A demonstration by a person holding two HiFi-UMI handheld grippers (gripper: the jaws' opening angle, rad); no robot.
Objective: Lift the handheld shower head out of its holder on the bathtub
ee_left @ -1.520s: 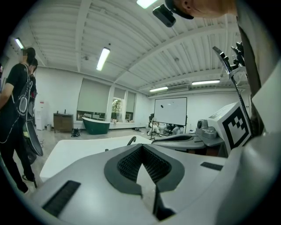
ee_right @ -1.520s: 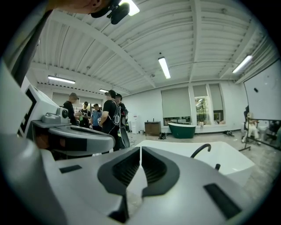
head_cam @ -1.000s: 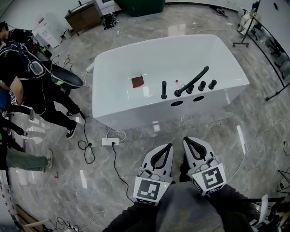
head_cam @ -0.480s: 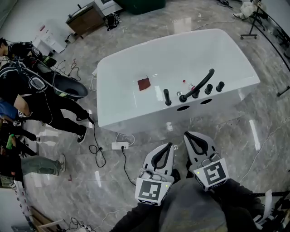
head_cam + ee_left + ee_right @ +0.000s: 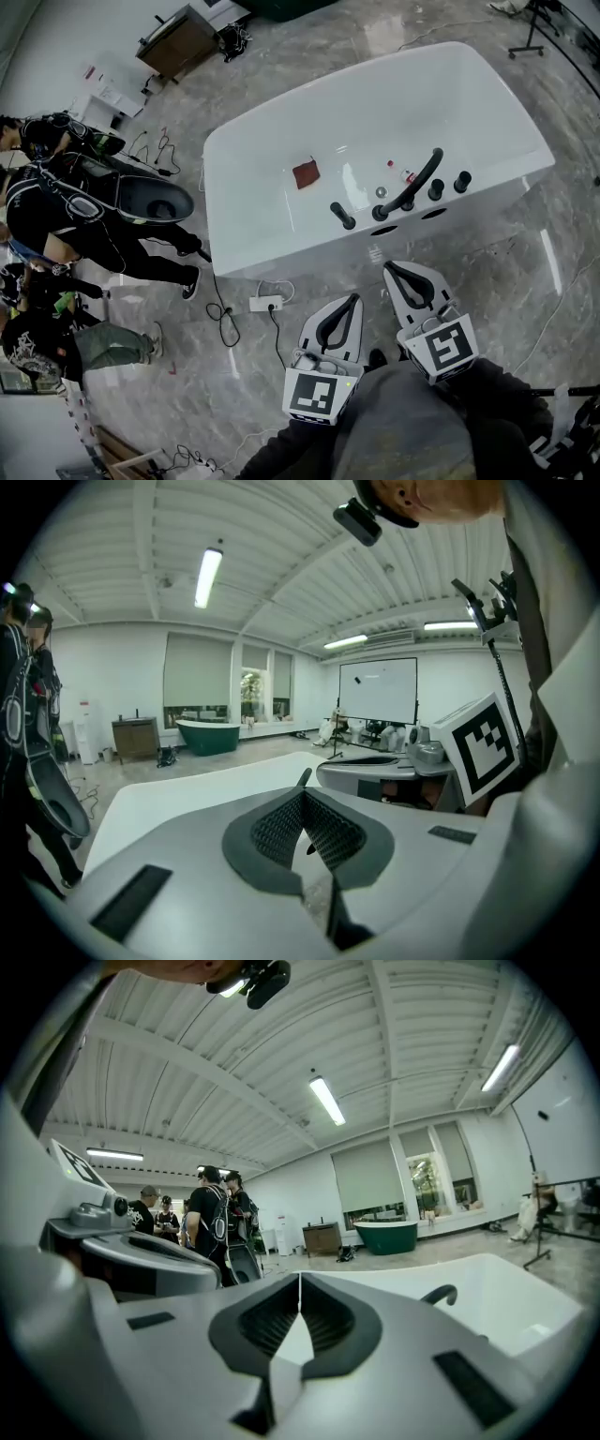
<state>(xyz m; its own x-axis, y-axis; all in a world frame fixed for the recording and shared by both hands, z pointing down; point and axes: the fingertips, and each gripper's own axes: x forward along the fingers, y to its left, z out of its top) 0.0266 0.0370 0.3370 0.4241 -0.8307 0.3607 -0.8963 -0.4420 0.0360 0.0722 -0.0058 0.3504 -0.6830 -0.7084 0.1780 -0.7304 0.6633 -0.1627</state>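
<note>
Here both the left gripper (image 5: 353, 300) and right gripper (image 5: 388, 269) point toward twelve o'clock at the bathtub (image 5: 281, 248), jaws pinched together, empty.

Slim black handheld shower head (image 5: 341, 215), stick-shaped, seated in its holder (image 5: 351, 226) on the near rim of the white bathtub (image 5: 281, 251). Just above centre of the head view. Leaning up and left in the frame, lower end in the holder, untouched.

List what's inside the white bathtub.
Reddish-brown square patch lies on the white bathtub's floor; tiny items near the black curved spout are too small to identify. The near wall's inner face is hidden.
</note>
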